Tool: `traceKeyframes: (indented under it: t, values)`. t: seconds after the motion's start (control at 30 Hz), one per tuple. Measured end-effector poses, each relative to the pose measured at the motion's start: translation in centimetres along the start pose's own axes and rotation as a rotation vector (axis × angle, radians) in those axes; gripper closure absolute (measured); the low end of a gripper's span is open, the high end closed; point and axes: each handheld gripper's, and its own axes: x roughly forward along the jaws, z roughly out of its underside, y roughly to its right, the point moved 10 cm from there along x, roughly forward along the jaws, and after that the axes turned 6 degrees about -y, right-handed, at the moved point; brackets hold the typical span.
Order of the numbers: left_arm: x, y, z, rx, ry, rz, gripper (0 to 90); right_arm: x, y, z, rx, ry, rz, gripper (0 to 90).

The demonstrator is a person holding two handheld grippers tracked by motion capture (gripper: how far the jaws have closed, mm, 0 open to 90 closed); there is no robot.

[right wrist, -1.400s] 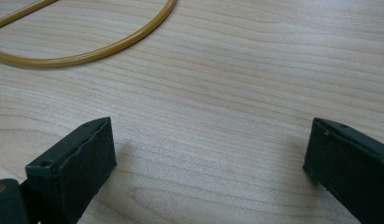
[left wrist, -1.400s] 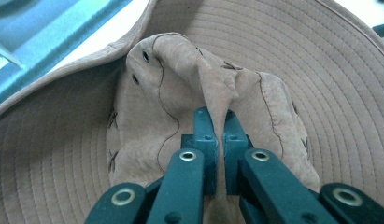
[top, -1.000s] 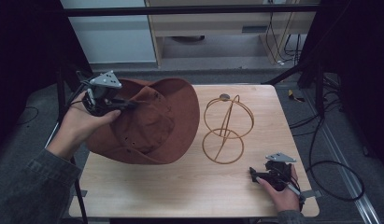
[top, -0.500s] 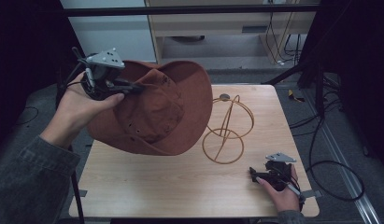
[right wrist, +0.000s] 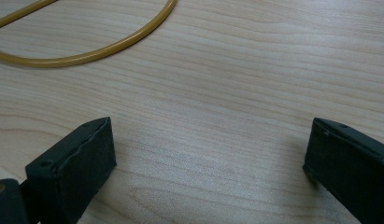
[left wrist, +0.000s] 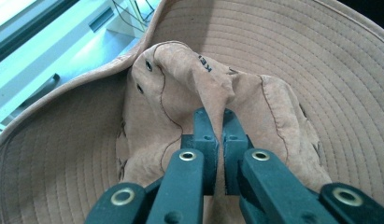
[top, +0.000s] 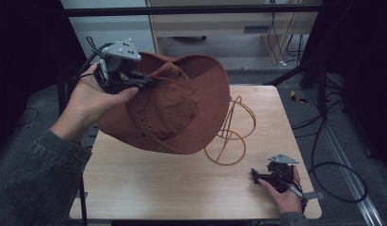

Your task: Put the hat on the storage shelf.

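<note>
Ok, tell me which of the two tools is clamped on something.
The left tool, raised at the table's left: its jaws pinch a fold of the brown hat's crown. The right tool rests low on the table, jaws open.

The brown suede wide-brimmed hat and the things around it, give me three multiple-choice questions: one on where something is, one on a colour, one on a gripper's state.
1. Where is the brown suede wide-brimmed hat?
A. flat on the table
B. lifted above the light wooden table
C. on the floor

2. What colour is the wire hat stand?
A. yellow-gold
B. blue
C. white

3. How is the left gripper?
A. wide open
B. shut on the hat
C. shut on the stand

Answers:
1 B, the high view shows it held up over the table.
2 A, its rings look yellow-gold.
3 B, in the left gripper view its jaws pinch a fold of the crown.

The right gripper is open over bare wood.
</note>
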Motion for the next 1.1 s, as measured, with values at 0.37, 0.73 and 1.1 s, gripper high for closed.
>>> traceKeyframes:
  t: [0.37, 0.73, 1.1]
  values:
    - [1.3, 1.0, -2.3, 0.038, 0.010, 0.000, 87.8, 0.0, 0.0, 0.0, 0.000, 0.000, 0.000, 2.1]
    - [2.4, 1.1, -3.3, 0.052, 0.005, -0.003, 87.6, 0.0, 0.0, 0.0, -0.002, 0.000, 0.000, 2.1]
    - [3.1, 2.0, -4.7, 0.081, 0.001, 0.003, 87.6, 0.0, 0.0, 0.0, 0.000, 0.000, -0.001, 2.1]
